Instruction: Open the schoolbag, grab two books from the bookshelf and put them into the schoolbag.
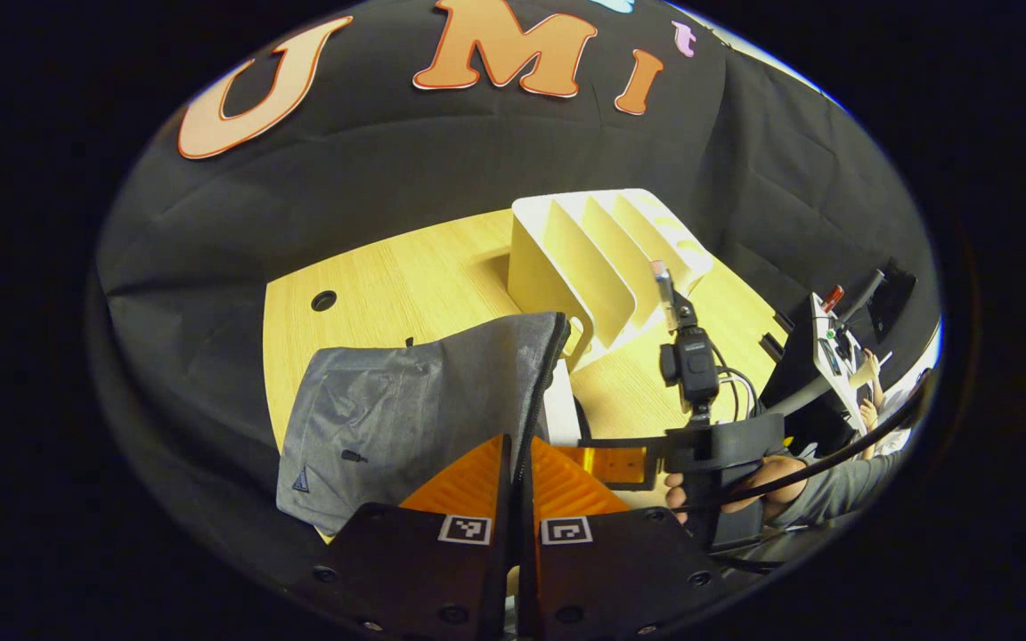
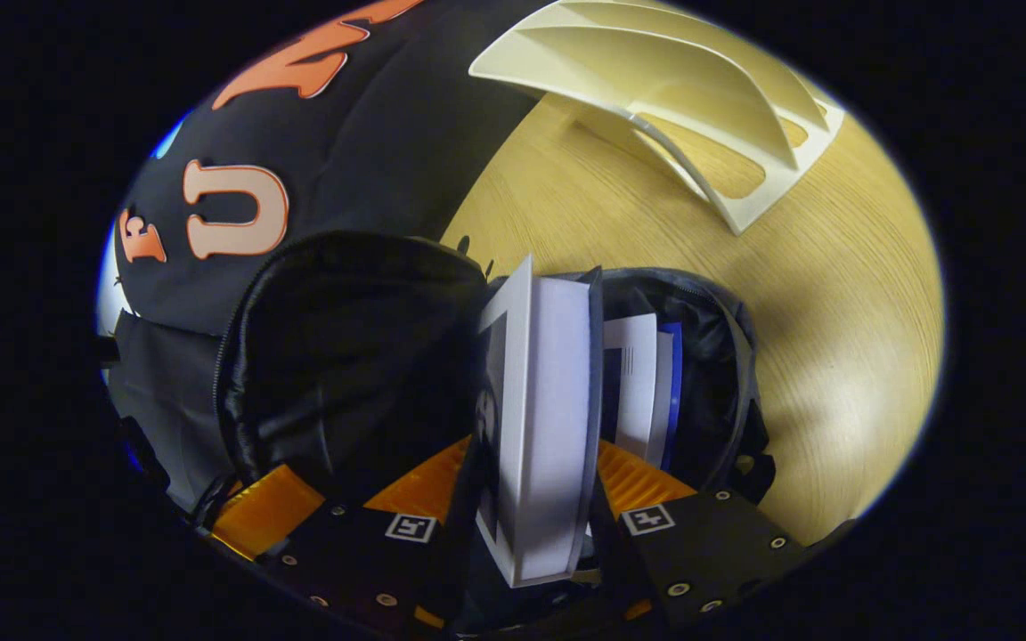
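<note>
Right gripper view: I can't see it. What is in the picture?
The right gripper holds a book upright between its fingers, over the open schoolbag. Another book is already inside the bag. Behind, an empty white bookshelf stands on the wooden table.

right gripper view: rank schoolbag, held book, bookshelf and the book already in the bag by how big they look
1. schoolbag
2. held book and bookshelf: look alike, and the book is nearer the camera
3. book in the bag
</note>
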`<state>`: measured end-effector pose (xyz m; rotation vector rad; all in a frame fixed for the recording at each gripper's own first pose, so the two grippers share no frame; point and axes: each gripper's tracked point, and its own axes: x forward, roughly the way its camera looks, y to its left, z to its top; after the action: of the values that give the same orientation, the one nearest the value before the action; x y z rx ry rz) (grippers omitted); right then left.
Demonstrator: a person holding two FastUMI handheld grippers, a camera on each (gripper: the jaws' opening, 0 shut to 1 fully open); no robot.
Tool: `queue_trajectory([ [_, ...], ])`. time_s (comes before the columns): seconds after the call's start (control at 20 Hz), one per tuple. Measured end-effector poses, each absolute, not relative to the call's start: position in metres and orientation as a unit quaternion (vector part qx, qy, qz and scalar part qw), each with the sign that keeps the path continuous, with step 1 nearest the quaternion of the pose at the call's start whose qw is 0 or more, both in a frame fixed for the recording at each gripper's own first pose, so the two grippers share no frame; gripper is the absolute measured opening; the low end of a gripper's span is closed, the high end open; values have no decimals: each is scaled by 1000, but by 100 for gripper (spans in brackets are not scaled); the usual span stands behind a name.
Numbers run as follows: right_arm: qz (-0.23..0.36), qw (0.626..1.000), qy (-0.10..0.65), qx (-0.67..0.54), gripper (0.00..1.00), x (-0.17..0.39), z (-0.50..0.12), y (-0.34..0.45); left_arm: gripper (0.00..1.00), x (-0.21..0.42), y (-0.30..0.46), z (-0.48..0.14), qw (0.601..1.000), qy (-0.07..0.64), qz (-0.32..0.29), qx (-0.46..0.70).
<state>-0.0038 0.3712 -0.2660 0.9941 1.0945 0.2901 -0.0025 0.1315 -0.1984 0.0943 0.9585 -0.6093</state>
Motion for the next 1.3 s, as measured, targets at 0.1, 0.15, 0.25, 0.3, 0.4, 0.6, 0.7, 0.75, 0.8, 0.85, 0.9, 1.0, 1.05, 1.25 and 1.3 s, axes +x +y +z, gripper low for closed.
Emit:
queue_trajectory([
  [0.1, 133, 726, 523, 426, 71, -8, -270, 372, 6, -4, 133, -201, 842, 455, -289, 34],
  [0.15, 134, 726, 532, 415, 79, -10, -266, 371, 6, -4, 134, -201, 840, 457, -291, 28],
  [0.25, 124, 729, 550, 388, 95, -18, -261, 360, 6, -4, 136, -204, 838, 458, -295, 26],
  [0.3, 118, 731, 562, 369, 97, -23, -262, 351, 6, -1, 137, -204, 839, 456, -295, 30],
  [0.4, 117, 732, 586, 327, 98, -40, -267, 330, 6, 0, 138, -209, 842, 454, -289, 42],
  [0.6, 123, 733, 595, 306, 99, -57, -263, 288, 6, -13, 122, -223, 844, 459, -269, 69],
  [0.7, 120, 737, 581, 324, 99, -53, -250, 264, 7, -19, 111, -231, 844, 462, -259, 86],
  [0.75, 117, 739, 575, 331, 99, -52, -245, 250, 7, -23, 106, -236, 843, 466, -250, 95],
  [0.8, 118, 741, 571, 334, 99, -51, -240, 237, 7, -26, 102, -240, 844, 468, -240, 105],
  [0.85, 118, 745, 565, 333, 98, -50, -236, 221, 8, -28, 97, -241, 845, 470, -232, 111],
  [0.9, 117, 753, 557, 330, 99, -46, -232, 206, 12, -32, 92, -242, 845, 473, -225, 110],
  [1.0, 115, 765, 544, 325, 98, -43, -225, 176, 20, -42, 78, -244, 845, 483, -211, 96],
  [1.05, 114, 771, 536, 324, 99, -41, -221, 164, 22, -47, 69, -245, 844, 488, -207, 85],
  [1.25, 111, 802, 500, 308, 98, -31, -202, 111, 52, -66, 22, -244, 844, 494, -201, 55],
  [1.3, 111, 814, 484, 300, 98, -26, -195, 98, 61, -68, 10, -243, 847, 490, -197, 56],
])
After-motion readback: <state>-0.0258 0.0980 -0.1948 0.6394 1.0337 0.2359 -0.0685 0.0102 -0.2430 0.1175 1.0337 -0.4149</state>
